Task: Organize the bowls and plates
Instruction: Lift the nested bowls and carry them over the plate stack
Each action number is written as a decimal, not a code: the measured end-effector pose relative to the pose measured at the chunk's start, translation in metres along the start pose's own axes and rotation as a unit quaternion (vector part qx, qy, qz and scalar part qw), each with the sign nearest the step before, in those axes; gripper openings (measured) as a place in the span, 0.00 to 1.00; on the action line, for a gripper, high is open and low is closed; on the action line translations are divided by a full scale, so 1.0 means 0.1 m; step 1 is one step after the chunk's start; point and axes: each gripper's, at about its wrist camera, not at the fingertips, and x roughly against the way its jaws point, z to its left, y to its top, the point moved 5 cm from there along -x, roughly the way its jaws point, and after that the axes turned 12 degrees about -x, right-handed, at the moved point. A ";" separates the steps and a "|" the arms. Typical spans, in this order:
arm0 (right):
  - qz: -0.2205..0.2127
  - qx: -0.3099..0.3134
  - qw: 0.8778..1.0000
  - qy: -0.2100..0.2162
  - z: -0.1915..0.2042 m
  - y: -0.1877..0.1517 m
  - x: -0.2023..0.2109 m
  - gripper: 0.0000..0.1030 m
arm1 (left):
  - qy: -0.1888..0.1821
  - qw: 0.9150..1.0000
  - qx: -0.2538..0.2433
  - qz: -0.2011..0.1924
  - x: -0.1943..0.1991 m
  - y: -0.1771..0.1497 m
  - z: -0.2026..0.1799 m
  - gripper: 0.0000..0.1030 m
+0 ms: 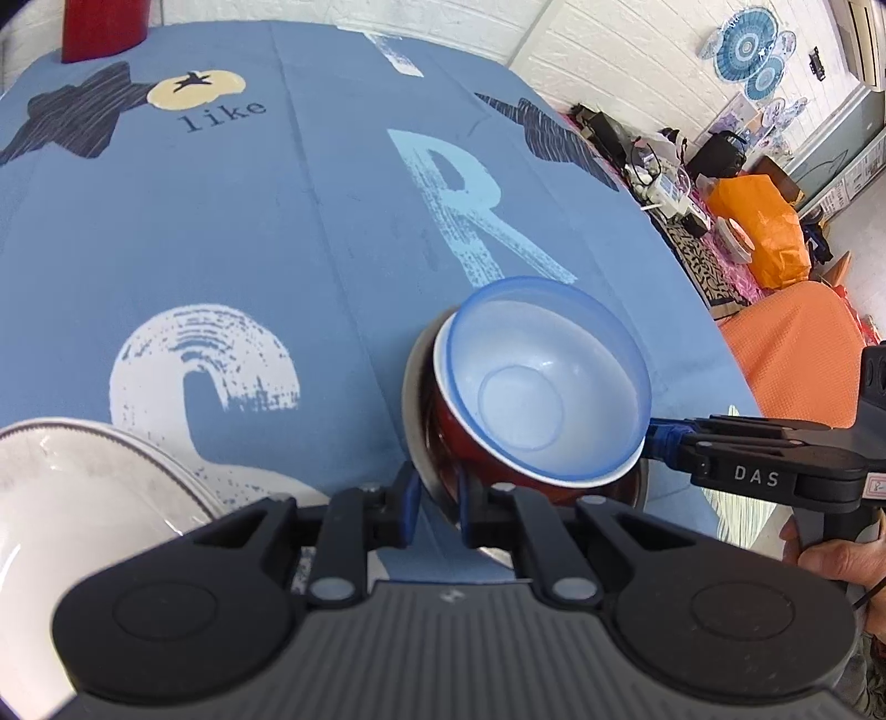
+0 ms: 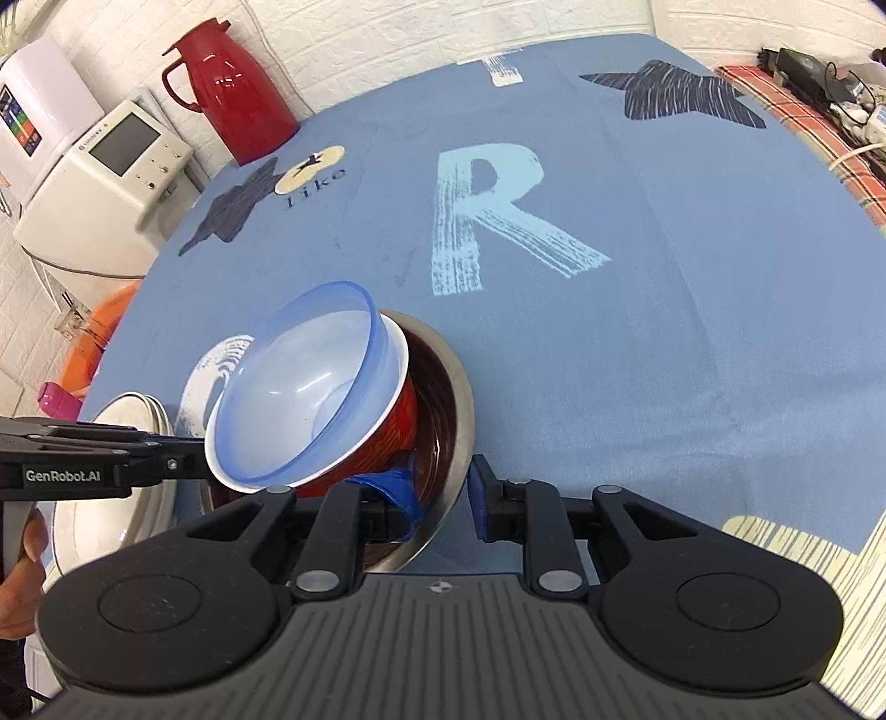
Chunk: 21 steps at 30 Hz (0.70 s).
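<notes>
A steel bowl (image 1: 412,387) (image 2: 462,404) stands on the blue tablecloth (image 1: 277,221) (image 2: 637,360). A red bowl (image 1: 470,448) (image 2: 387,437) with a white inside leans in it, and a clear blue bowl (image 1: 548,382) (image 2: 299,382) is nested in the red one. My left gripper (image 1: 440,501) (image 2: 196,459) has its fingers on either side of the steel bowl's near rim, closed on it. My right gripper (image 2: 443,498) (image 1: 656,437) clamps the opposite rim, one blue pad bent against the inside. A white plate (image 1: 83,482) (image 2: 111,515) lies beside the bowls.
A red thermos jug (image 2: 232,83) (image 1: 105,27) stands at the table's far edge beside a white machine (image 2: 105,166). A cluttered side table (image 1: 692,183) and an orange bag (image 1: 775,232) lie past the right edge. A hand (image 1: 830,559) holds the right gripper.
</notes>
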 end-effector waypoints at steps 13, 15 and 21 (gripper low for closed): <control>0.001 0.034 0.999 0.018 0.42 0.04 -0.05 0.05 | 0.040 0.999 -0.001 -0.030 0.43 0.03 0.17 0.01; -0.001 0.048 0.999 0.025 0.59 0.04 -0.03 0.05 | 0.053 0.998 0.005 -0.039 0.58 -0.01 0.23 0.01; 0.002 0.096 0.994 0.052 1.18 -0.09 -0.04 0.05 | 0.092 0.993 0.033 -0.063 1.13 -0.30 0.51 0.01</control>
